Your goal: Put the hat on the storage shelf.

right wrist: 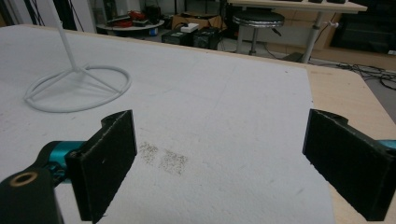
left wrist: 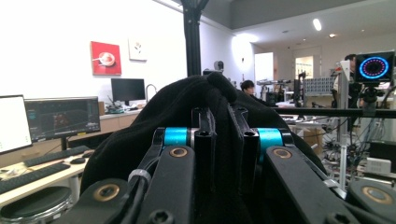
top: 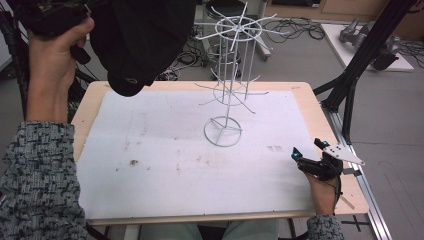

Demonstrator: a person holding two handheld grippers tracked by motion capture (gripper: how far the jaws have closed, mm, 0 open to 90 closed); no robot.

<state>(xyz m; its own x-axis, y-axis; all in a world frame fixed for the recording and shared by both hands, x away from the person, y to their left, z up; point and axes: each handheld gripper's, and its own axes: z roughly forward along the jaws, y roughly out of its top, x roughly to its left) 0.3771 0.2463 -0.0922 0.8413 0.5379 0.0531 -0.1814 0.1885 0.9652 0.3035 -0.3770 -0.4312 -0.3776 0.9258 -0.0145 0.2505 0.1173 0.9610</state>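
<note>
A black cloth cap [top: 140, 40] hangs high over the table's far left corner, brim downward. My left gripper [left wrist: 224, 116] is shut on its fabric [left wrist: 187, 107], which bulges up around both jaws; in the high view the person's raised left hand [top: 52, 55] covers that gripper. A white wire display rack [top: 230, 75] with radiating hooks stands at the middle back of the white mat [top: 150, 190], and its ring base [right wrist: 79, 88] lies ahead and to the left in the right gripper view. My right gripper [top: 307, 148] rests low at the table's right edge, open [right wrist: 224, 158], with nothing between its pads.
A black frame post [top: 360, 65] slants up beside the table's right edge. Cables and boxes lie on the floor behind the table, with a round stool [right wrist: 258, 18] there. Bare wood [right wrist: 345, 93] borders the mat on the right.
</note>
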